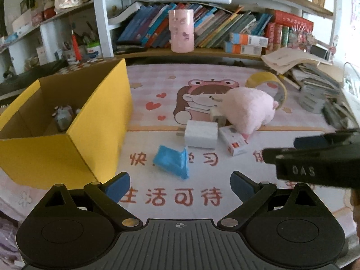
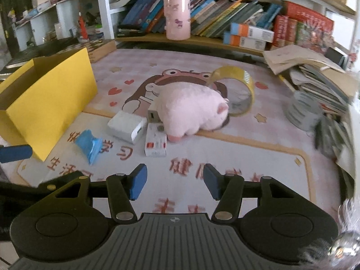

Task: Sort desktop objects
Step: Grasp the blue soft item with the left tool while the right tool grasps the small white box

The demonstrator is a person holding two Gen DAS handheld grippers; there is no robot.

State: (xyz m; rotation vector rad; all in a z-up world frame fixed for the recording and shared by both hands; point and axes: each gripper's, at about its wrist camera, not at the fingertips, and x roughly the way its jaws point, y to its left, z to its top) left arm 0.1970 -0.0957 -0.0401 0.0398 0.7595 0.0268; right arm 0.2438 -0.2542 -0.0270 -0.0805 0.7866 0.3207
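I read "OAS" on my right gripper (image 1: 315, 157); both it and my left gripper (image 1: 180, 186) gape, empty. Blue packet (image 1: 172, 160) at twelve o'clock, yellow box (image 1: 67, 121) at ten.

black grippers (image 1: 180, 185) (blue-padded jaws)

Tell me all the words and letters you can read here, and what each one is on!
"生活可待" in red on the desk mat.
"快", then "习" past the blue packet, in red on the same mat.
"OAS" or "DAS" on the right gripper; first letter unclear.
Small white box: print too small to read.
Book spines and orange boxes: too blurred to read.
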